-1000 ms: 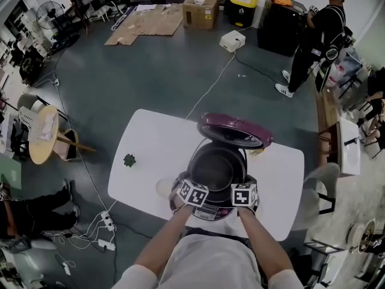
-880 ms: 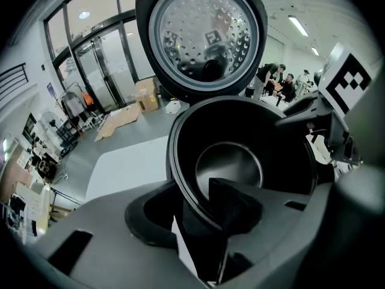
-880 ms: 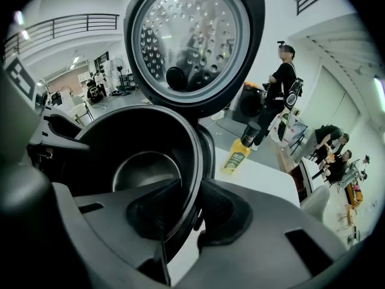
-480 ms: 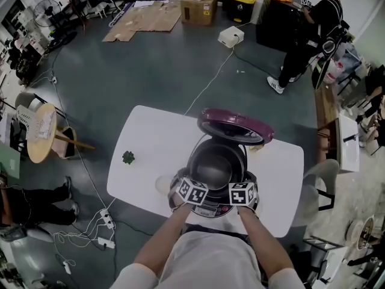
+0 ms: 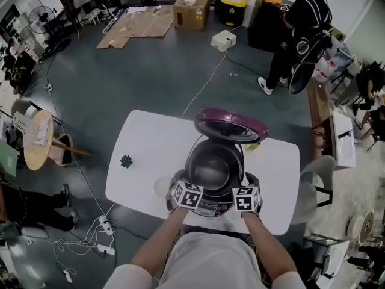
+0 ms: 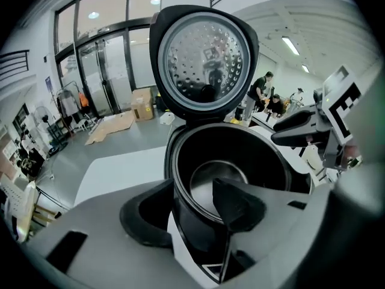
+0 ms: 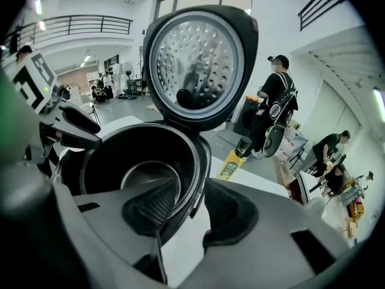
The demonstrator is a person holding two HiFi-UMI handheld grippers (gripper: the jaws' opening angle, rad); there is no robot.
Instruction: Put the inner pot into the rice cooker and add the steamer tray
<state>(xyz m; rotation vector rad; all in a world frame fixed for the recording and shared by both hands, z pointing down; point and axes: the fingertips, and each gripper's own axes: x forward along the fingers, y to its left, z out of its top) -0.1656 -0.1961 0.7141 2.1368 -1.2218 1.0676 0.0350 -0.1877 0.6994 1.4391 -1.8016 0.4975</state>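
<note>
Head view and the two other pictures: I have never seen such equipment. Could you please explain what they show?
A person holds hand tongs, one in each hand. The head view looks down from their head. The other views ride on the left tongs and right tongs. On the white table stand a rice cooker, lid open, inner pot inside, and a small green thing. Both tongs have just been opening. The pot's rim stands between each pair, not gripped.
</note>
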